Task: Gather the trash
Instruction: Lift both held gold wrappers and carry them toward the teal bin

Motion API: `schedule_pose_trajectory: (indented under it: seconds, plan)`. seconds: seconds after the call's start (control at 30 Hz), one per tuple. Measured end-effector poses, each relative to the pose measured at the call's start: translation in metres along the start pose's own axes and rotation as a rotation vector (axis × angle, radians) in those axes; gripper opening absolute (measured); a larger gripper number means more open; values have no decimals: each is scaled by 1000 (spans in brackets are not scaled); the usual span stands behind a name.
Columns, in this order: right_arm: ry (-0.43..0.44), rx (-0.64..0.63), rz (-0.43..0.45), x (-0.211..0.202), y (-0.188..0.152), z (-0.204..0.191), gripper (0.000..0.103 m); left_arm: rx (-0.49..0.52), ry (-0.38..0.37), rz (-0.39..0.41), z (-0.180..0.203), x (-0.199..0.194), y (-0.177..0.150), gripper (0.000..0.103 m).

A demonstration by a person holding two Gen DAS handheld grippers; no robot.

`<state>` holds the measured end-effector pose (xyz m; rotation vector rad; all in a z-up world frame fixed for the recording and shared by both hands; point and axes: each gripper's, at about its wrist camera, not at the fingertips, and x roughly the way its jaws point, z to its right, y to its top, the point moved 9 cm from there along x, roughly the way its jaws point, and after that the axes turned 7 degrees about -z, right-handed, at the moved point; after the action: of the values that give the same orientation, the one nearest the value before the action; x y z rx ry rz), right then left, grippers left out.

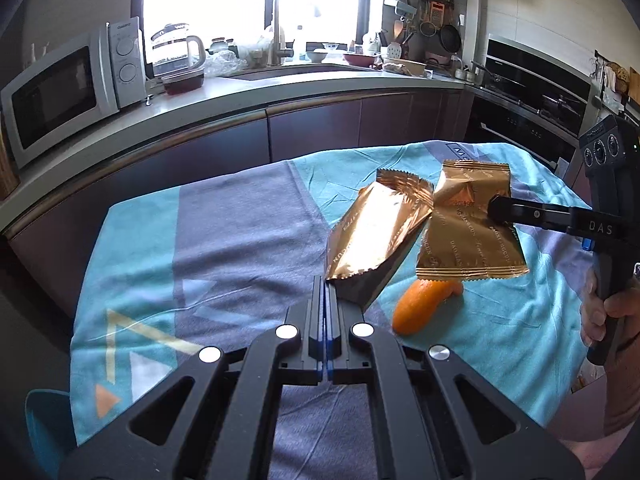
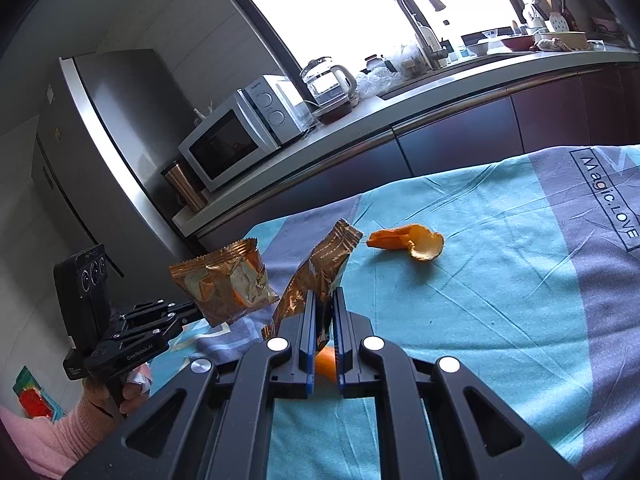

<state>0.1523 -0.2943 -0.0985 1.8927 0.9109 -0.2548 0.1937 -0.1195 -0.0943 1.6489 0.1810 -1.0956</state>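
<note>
Now | wrappers: two, one clamped in each gripper's jaws (left (image 1: pixel 326 292), right (image 2: pixel 324 308)) | orange peels: two

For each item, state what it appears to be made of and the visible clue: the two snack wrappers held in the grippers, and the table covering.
Left wrapper and right wrapper: probably metallised plastic film, glossy copper-gold; they crinkle, reflect light and have serrated sealed ends. Table covering: woven fabric, likely cotton, matte; soft creases and a printed pattern show.

peel (image 1: pixel 420 308) – far end hidden behind wrapper (image 1: pixel 468 224) | wrapper print – too blurred to read
</note>
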Motion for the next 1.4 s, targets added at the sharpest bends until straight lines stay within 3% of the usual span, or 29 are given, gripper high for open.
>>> schedule_pose_trajectory:
  seconds: [0.77, 1.4]
  plan:
    - [181, -130, -100, 51, -30, -118, 7, -186, 190, 66, -102, -111, -79, 1]
    - [291, -237, -222, 110, -49, -205, 7, -328, 311, 74, -179, -164, -141, 1]
